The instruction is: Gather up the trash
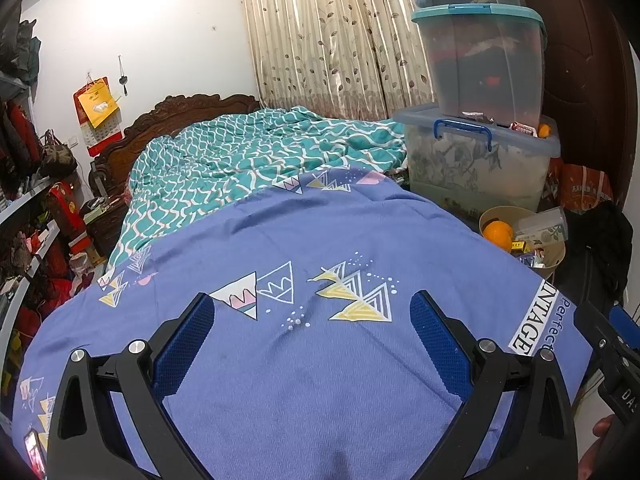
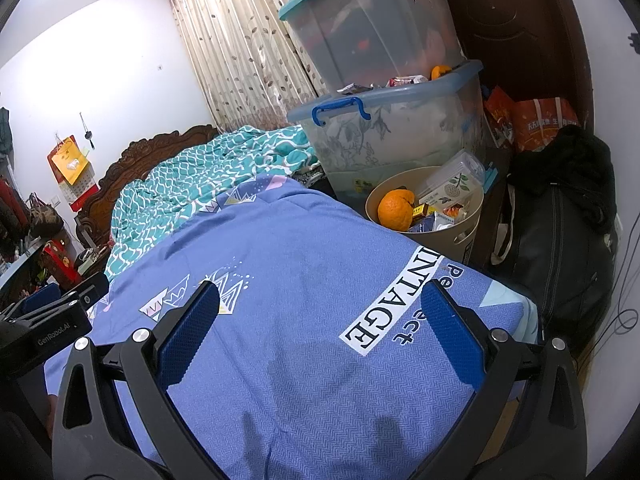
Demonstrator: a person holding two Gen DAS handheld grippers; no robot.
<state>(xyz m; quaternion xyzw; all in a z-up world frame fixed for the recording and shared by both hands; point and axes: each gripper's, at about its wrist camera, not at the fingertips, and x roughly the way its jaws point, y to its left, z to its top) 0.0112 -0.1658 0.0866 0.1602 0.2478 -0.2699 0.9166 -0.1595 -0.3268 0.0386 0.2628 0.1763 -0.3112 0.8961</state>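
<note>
Trash is sitting in the beige bin (image 2: 460,236) at right centre of the right wrist view, beside the blue bedsheet (image 2: 300,320): cartons (image 2: 448,190), wrappers, an orange (image 2: 395,208). More scraps are lying on the clear storage box (image 2: 400,128) lid above it. Both grippers are hovering over the sheet, left gripper (image 1: 312,328) and right gripper (image 2: 320,316) spread, gripping nothing. Advising: swing right toward the bin, pinch one carton by its edge. Sheet is reading "VINTAGE"; left tool is reading "GenRobot.AI".
</note>
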